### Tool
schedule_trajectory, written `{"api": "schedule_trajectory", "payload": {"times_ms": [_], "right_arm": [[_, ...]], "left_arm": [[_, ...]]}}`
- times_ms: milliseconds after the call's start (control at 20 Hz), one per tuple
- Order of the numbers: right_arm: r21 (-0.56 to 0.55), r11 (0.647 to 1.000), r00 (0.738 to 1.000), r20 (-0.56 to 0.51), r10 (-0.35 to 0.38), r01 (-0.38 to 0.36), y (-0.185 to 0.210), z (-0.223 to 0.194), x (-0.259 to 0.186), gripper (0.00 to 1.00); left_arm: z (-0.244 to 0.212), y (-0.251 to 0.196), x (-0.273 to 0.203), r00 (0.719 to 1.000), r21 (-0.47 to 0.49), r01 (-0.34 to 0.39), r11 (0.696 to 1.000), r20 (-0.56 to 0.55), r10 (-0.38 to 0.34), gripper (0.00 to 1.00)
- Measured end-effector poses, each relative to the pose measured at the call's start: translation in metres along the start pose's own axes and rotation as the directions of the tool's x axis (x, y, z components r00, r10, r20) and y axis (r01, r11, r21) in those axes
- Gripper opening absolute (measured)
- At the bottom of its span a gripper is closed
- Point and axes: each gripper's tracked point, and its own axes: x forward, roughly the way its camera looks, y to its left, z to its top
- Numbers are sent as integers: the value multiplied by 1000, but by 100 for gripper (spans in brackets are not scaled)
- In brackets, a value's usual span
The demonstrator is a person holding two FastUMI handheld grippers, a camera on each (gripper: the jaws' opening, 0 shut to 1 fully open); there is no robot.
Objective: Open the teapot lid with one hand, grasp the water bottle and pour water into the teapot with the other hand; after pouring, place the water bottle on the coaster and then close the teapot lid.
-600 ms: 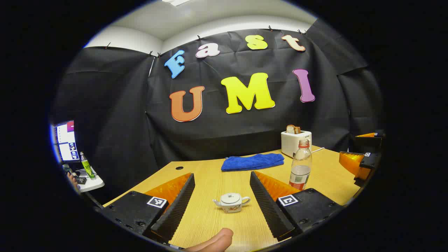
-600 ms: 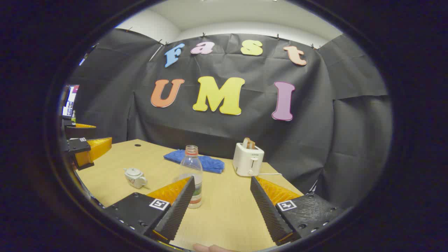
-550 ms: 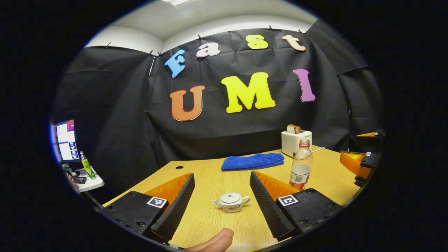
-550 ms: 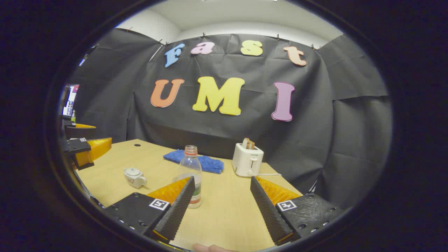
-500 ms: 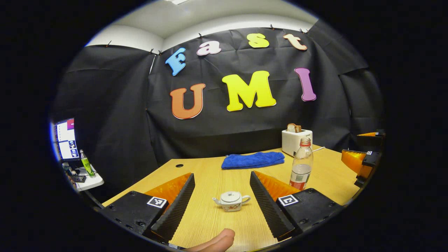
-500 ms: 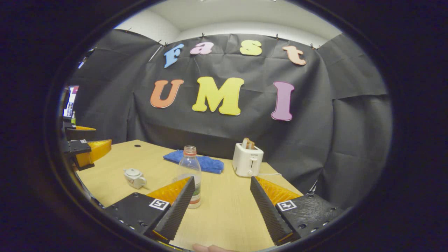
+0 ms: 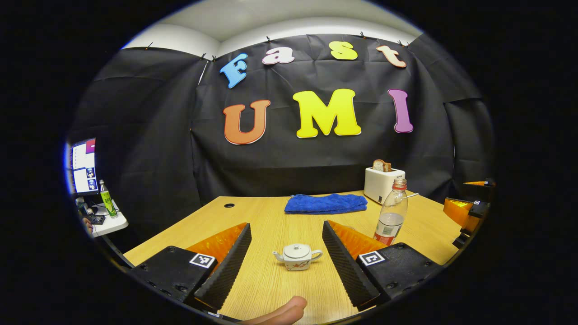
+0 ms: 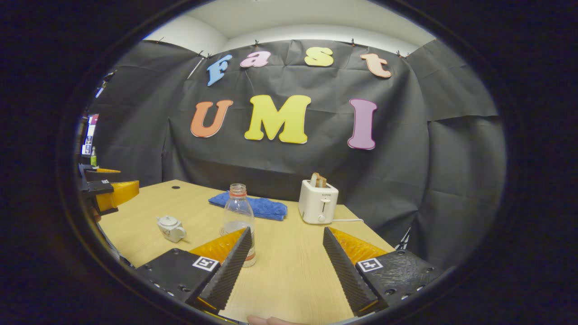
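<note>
— Where is the teapot [image 7: 296, 257] now?

— It stands on the wooden table [image 7: 271, 289], lid on, straight ahead of the left gripper [image 7: 285, 234], between the lines of its two fingers but farther away, not touched. The jaws of this gripper are wide apart and hold nothing.

— And the water bottle [image 7: 390, 212]?

— Upright, to the right of the teapot and a little farther back, partly filled (the cap seems to be off, but I cannot say it surely). Behind the teapot lies a folded blue towel [image 7: 325, 203], and behind the bottle a white toaster [image 7: 383, 183] with bread in it.

— What does the right gripper [image 8: 287, 237] do?

— It is also spread open and empty. In the right gripper view the bottle [image 8: 237, 217] stands just behind its left finger [image 8: 226, 271], apart from the teapot [image 8: 170, 228].
</note>
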Motion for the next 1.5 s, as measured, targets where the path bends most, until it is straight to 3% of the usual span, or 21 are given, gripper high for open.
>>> {"api": "schedule_trajectory", "payload": {"times_ms": [450, 700, 900, 1050, 1300, 1500], "right_arm": [[-19, 1000, 1000, -16, -22, 22, -1, -6, 3, 98], [-12, 999, 999, -30, -38, 37, -4, -11, 10, 95], [-17, 999, 999, -27, -42, 42, -4, -14, 12, 98], [-21, 999, 999, -16, -37, 37, -2, -14, 14, 98], [-22, 999, 999, 24, -28, 29, 4, -5, 14, 95], [-55, 998, 999, 27, -36, 37, 6, -7, 14, 95]], "left_arm": [[-7, 1, 14, 1000, -33, 30, 999, 0, -30, 99], [-19, -2, 52, 997, -37, 37, 999, 66, -34, 99], [-59, -7, 88, 1000, -63, 20, 998, -2, -20, 100], [-76, -12, 101, 999, -21, 4, 1000, -33, -4, 99], [-86, -22, 110, 997, -34, 39, 999, -60, -41, 98], [-89, -23, 116, 997, -37, 42, 998, -70, -45, 91]]}}
